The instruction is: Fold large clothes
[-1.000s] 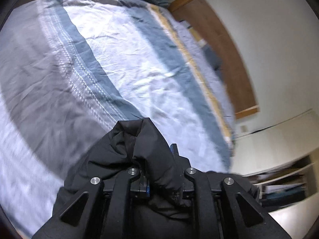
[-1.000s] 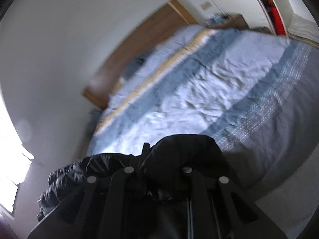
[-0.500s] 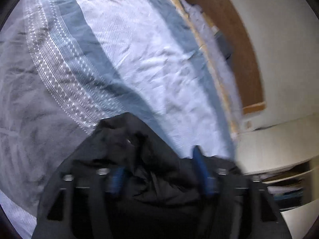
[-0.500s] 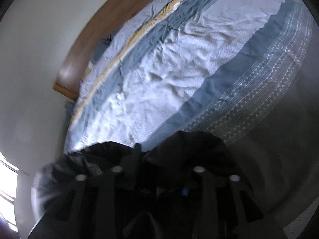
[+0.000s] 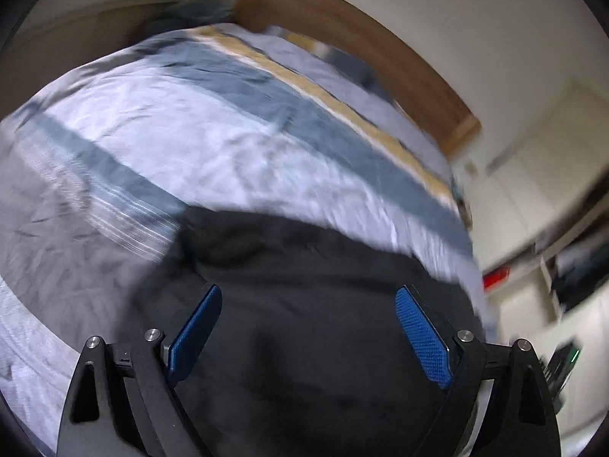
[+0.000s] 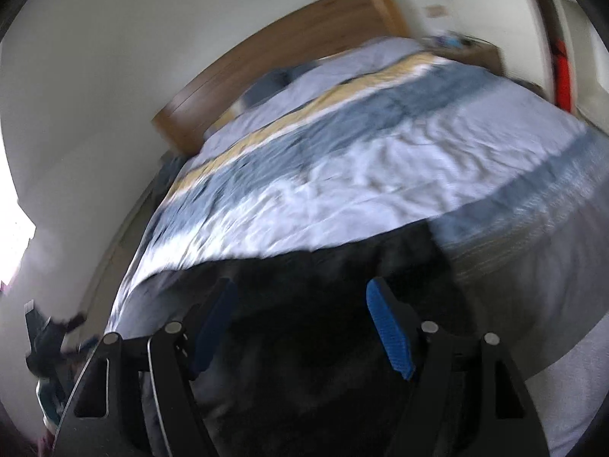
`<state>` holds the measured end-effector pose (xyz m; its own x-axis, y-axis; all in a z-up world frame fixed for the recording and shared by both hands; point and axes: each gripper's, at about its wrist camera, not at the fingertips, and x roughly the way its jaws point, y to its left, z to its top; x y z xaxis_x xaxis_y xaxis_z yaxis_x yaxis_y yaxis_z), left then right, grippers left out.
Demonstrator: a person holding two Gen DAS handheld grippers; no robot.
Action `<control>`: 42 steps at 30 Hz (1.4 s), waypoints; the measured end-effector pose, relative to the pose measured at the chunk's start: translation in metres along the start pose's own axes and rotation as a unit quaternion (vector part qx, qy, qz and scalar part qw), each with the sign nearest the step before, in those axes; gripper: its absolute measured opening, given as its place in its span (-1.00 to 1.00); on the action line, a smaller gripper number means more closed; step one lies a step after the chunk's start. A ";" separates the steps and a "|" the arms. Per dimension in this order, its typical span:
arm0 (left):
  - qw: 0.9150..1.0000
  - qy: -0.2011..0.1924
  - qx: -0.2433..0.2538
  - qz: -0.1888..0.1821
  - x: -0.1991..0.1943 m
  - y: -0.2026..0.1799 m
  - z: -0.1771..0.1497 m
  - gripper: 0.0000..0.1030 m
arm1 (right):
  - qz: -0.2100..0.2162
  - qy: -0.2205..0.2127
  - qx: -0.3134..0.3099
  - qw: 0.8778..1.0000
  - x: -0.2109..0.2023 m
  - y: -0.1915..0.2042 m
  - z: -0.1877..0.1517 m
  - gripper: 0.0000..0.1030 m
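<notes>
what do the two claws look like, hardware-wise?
Both match. The left claw and the right claw have matte black angular fingers with triangular cutouts, silver round screw heads at the pivots, and blue textured pads on the inner faces. No hands, sleeves or markings are visible.

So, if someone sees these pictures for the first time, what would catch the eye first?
Probably the black garment, lying in a dark heap at the near end of the bed, right under both grippers. Next, the left gripper and right gripper, whose jaws have just been opening and now stand wide, blue pads clear of the cloth. Behind lies the striped cover, reaching to the wooden headboard.
</notes>
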<state>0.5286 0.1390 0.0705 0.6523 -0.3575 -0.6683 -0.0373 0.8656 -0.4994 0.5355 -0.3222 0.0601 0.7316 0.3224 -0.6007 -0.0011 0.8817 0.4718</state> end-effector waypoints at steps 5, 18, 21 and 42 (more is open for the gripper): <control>0.994 0.025 0.103 0.030 0.050 -0.060 -0.034 0.74 | 0.020 0.033 -0.067 0.997 0.034 0.067 -0.033 0.37; 0.974 0.094 0.135 0.158 0.213 -0.069 0.015 0.99 | -0.062 0.104 -0.091 0.988 0.197 0.050 -0.003 0.38; 0.979 0.096 0.114 0.140 0.226 -0.052 0.024 0.99 | -0.047 0.110 -0.076 0.990 0.215 0.034 0.002 0.38; 0.982 0.037 0.093 0.161 0.079 0.026 -0.007 0.92 | -0.053 0.052 -0.123 0.990 0.081 -0.003 -0.014 0.37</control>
<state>0.5737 0.1309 0.0004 0.5726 -0.0735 -0.8165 -0.0883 0.9846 -0.1506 0.5856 -0.2935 0.0012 0.6628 0.2468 -0.7069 -0.1034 0.9652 0.2401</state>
